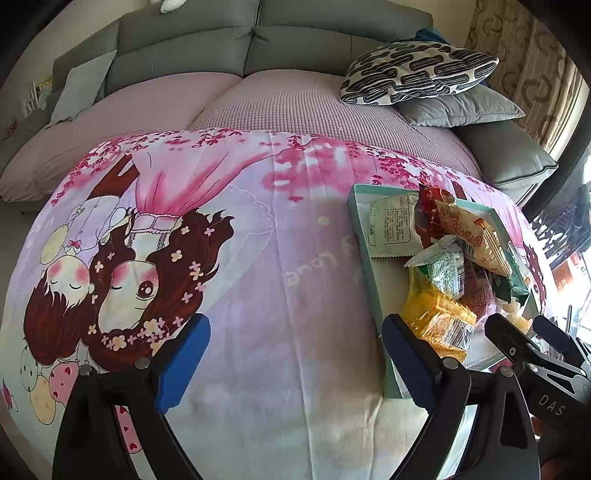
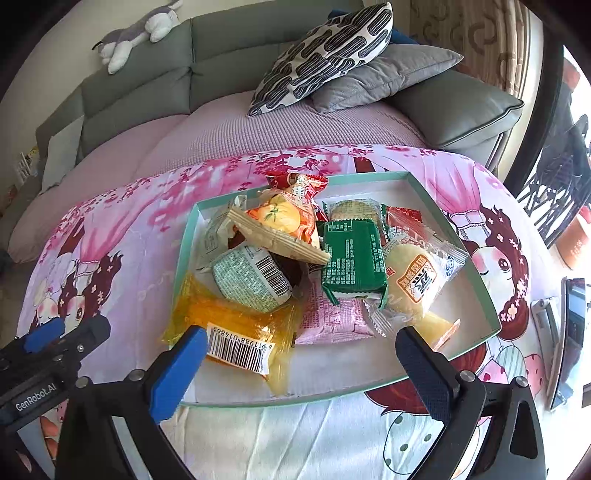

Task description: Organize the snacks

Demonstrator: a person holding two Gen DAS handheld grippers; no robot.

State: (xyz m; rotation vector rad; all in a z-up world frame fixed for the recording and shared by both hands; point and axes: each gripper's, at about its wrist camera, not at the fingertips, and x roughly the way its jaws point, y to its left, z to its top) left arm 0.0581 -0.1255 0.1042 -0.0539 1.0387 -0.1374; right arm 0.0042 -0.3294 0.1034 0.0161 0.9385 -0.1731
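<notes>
A shallow teal tray (image 2: 458,236) with a white floor lies on the cartoon-print cloth (image 1: 258,258). Several wrapped snacks are heaped in it: a yellow packet with a barcode (image 2: 236,332), a green packet (image 2: 351,258), a pale bun packet (image 2: 417,273), an orange packet (image 2: 284,221) and a pink one (image 2: 328,314). My right gripper (image 2: 303,365) hangs open over the tray's near edge, its pads touching nothing. My left gripper (image 1: 295,358) is open over bare cloth, left of the tray (image 1: 360,236), with nothing between its fingers. Each gripper shows at the edge of the other's view.
A grey sofa (image 1: 184,48) with a pink cover runs behind the cloth. A black-and-white pillow (image 2: 321,55) and a grey cushion (image 2: 384,74) rest on it. A plush toy (image 2: 136,33) lies on the backrest. A phone (image 2: 572,332) lies to the right of the tray.
</notes>
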